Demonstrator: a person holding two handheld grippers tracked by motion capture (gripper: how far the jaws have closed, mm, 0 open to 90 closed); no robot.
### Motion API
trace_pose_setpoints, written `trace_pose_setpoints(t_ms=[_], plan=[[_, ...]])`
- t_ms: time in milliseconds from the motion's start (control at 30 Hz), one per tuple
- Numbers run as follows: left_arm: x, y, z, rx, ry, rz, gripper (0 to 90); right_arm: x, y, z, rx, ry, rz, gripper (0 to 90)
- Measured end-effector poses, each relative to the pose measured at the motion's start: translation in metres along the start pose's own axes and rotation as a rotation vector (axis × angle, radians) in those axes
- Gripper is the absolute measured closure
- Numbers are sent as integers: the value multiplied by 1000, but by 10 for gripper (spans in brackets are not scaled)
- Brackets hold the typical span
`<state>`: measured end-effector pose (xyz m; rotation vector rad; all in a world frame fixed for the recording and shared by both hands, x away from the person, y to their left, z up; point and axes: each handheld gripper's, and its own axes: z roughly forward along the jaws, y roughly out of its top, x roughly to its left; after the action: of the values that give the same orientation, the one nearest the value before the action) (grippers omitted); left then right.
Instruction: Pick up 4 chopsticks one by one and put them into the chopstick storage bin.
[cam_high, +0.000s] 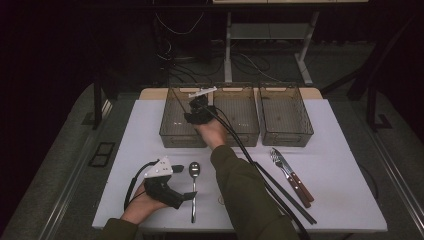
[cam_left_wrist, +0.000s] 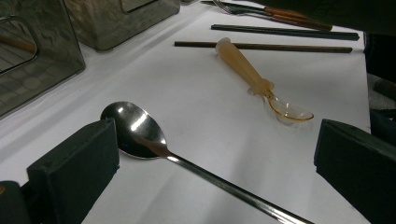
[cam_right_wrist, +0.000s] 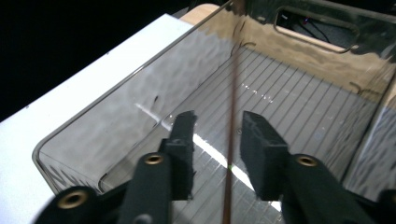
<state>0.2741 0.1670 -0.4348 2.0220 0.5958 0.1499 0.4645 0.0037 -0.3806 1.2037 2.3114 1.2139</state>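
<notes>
My right gripper (cam_high: 198, 108) reaches into the left one of three clear bins (cam_high: 170, 134). In the right gripper view its jaws (cam_right_wrist: 217, 140) stand a little apart, open, with a thin brown chopstick (cam_right_wrist: 232, 88) running between them without touching either pad, over the ribbed bin floor (cam_right_wrist: 289, 112). My left gripper (cam_high: 185, 183) rests at the table's front left, open wide. A metal spoon (cam_high: 194, 186) lies just to its right; in the left gripper view the spoon's bowl (cam_left_wrist: 135, 127) lies between the jaws (cam_left_wrist: 217, 149), untouched.
An amber plastic spoon (cam_left_wrist: 247, 74), a brown chopstick (cam_left_wrist: 299, 47) and black chopsticks (cam_left_wrist: 285, 31) lie beyond the metal spoon. A fork and wooden-handled knives (cam_high: 292, 177) lie at the right. The middle bin (cam_high: 242, 141) and right bin (cam_high: 286, 141) stand at the back.
</notes>
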Motion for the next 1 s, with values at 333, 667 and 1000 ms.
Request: trace_pose_setpoints(t_ms=[333,667,1000], plan=[[1,0,-1,-1,3,-6,0,-4,5,-25,-7,27,-34,507],[1,-1,-1,3,12,-11,0,-19,-6,-68,-49,51,-33,433],[2,-1,-1,2,13,-14,0,-39,-25,-96,-57,84,-49,386]])
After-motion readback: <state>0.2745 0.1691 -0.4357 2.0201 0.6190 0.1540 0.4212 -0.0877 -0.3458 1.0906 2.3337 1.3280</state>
